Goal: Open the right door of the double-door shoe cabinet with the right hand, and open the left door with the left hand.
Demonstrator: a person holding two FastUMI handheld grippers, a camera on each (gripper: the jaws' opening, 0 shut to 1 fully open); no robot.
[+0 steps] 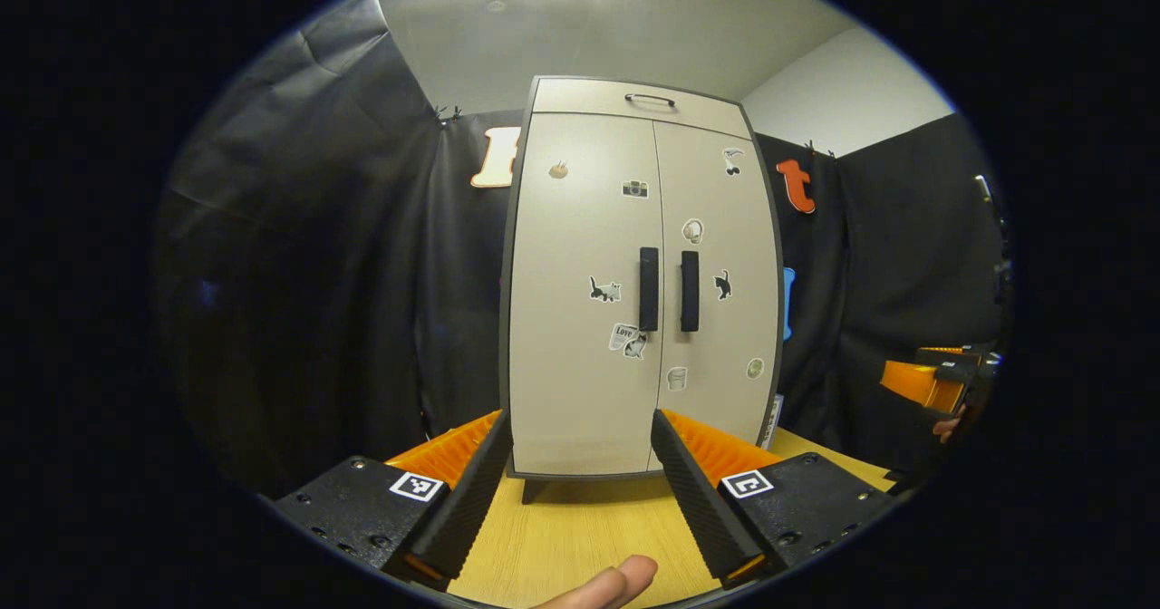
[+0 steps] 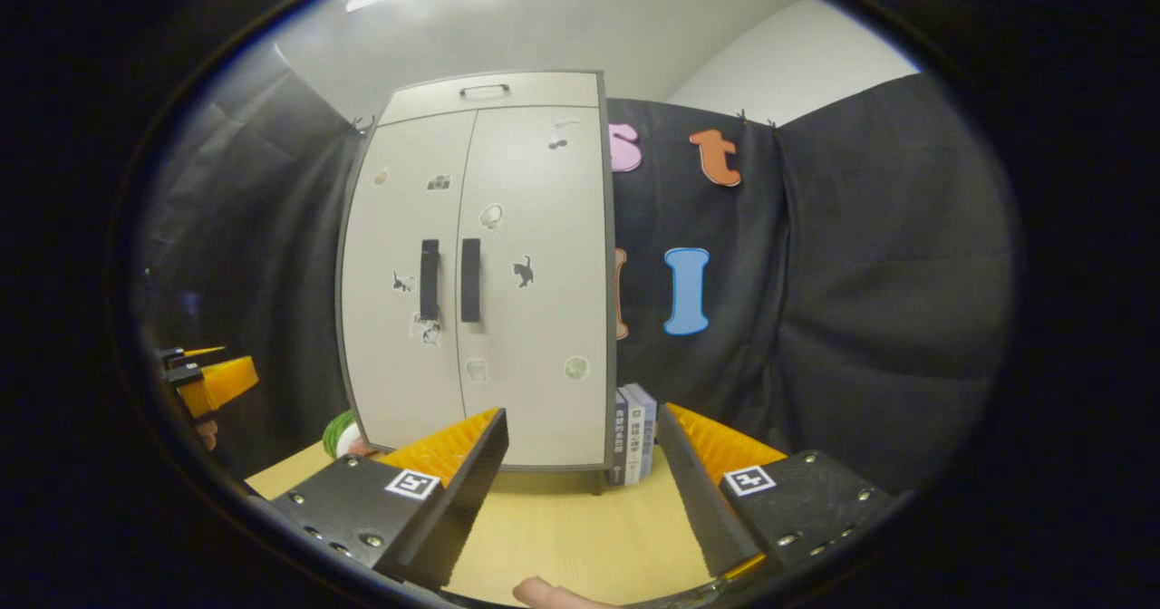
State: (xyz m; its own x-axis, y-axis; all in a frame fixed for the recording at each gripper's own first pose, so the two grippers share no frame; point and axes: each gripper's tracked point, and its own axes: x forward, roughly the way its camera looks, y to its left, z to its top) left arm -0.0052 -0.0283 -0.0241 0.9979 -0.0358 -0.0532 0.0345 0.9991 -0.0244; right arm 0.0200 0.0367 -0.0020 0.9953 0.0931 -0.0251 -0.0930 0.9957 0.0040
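Note:
A light grey double-door shoe cabinet (image 1: 634, 274) stands on a wooden table, both doors closed. Its two black vertical handles meet at the middle: the left door's handle (image 1: 649, 288) and the right door's handle (image 1: 690, 290). In the right gripper view the cabinet (image 2: 480, 274) sits left of centre, with the same left handle (image 2: 429, 279) and right handle (image 2: 470, 279). My left gripper (image 1: 580, 491) is open, well short of the cabinet front, nothing between its fingers. My right gripper (image 2: 584, 491) is open too, aimed at the cabinet's lower right corner.
Several books (image 2: 633, 433) stand upright against the cabinet's right side. A green roll (image 2: 339, 431) lies by its left foot. The wooden table (image 1: 580, 527) spreads in front. The other gripper (image 1: 933, 381) shows at far right, and the left one (image 2: 204, 378) at far left.

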